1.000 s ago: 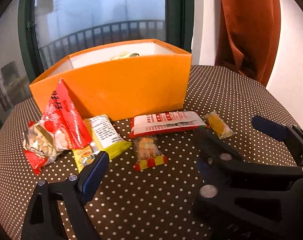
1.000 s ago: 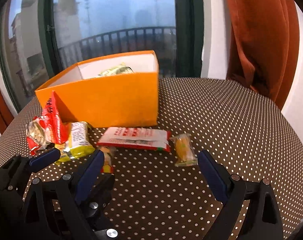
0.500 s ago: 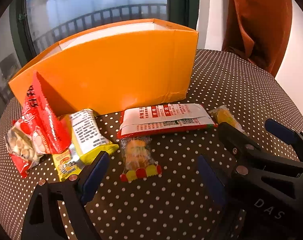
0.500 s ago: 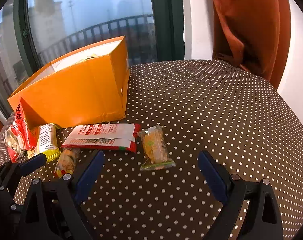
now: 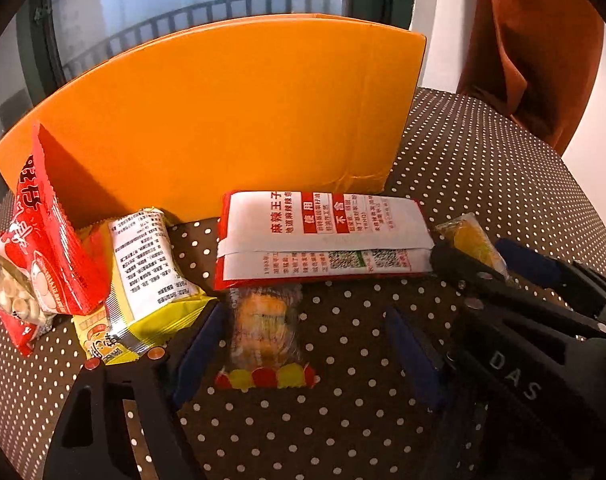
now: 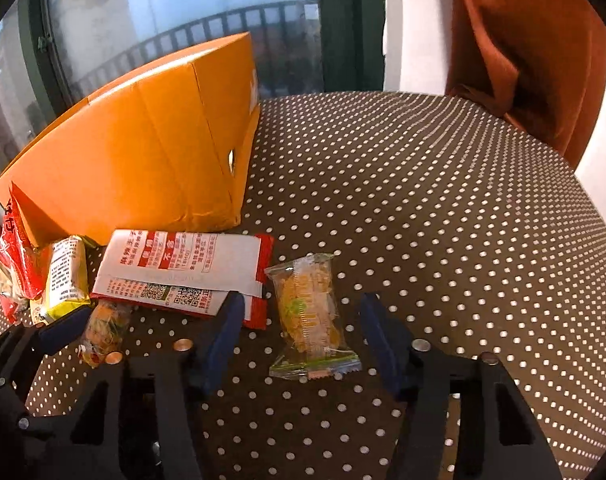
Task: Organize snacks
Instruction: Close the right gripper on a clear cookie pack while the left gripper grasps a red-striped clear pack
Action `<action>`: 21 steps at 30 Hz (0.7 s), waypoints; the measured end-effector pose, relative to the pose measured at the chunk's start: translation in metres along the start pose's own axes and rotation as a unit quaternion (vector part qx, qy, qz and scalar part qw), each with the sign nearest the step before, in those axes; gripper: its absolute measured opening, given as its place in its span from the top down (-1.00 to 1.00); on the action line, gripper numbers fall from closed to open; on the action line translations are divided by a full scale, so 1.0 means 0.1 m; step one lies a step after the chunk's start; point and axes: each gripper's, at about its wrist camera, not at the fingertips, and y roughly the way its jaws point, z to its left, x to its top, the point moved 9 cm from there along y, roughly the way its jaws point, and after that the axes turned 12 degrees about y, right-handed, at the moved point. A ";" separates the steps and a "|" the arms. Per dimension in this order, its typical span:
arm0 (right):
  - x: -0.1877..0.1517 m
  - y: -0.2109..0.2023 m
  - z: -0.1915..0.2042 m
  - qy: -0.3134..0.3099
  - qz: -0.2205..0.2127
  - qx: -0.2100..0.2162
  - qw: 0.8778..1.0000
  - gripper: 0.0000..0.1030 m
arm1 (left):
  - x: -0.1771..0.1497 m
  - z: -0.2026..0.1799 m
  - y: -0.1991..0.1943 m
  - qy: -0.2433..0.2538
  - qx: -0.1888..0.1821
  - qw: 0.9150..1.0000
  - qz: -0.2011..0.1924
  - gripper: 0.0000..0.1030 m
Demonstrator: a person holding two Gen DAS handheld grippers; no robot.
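1. left gripper (image 5: 303, 344): jaws spread wide and grasping nothing, one blue pad on each side of a small clear snack packet with red and yellow dots (image 5: 265, 338); neither pad touches it.
2. right gripper (image 6: 301, 334): jaws likewise parted and empty, straddling a clear packet with a yellow biscuit (image 6: 309, 316) that lies flat on the cloth.
3. both packets rest on the brown polka-dot tablecloth (image 6: 443, 220), near the camera.
4. just beyond them lies a flat red-and-white sachet (image 5: 323, 238) with printed text, its near edge touching or overlapping the dotted packet's far end.
5. to the left, a yellow snack bag (image 5: 143, 280) lies partly under a red snack bag (image 5: 43, 248), which leans against the box.
6. orange cardboard box (image 5: 223, 120): stands upright behind all the snacks, on the far left of the table; its inside is hidden from both views.
7. far background: window with balcony railing (image 6: 183, 32); rust-coloured curtain (image 6: 523, 40) at far right.
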 end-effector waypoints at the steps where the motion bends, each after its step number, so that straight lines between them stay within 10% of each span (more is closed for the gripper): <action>1: 0.01 0.01 0.01 -0.001 -0.001 0.000 1.000 -0.13 | 0.01 0.00 0.00 0.002 0.002 1.000 -0.003 -0.60; 6: 0.02 0.03 0.03 -0.009 -0.005 -0.008 1.000 0.39 | 0.01 0.00 -0.01 0.003 0.005 1.000 -0.013 -0.49; 12: -0.01 0.00 0.01 -0.002 -0.009 -0.008 1.000 0.41 | -0.03 0.02 -0.06 0.002 0.009 1.000 -0.018 -0.31; 14: -0.02 -0.02 0.01 0.003 -0.008 -0.005 1.000 0.42 | -0.10 0.05 -0.13 0.004 0.001 1.000 -0.024 0.19; 21: -0.11 -0.10 0.03 -0.009 -0.008 -0.011 1.000 0.43 | -0.13 0.13 -0.18 -0.010 -0.013 0.999 -0.029 0.28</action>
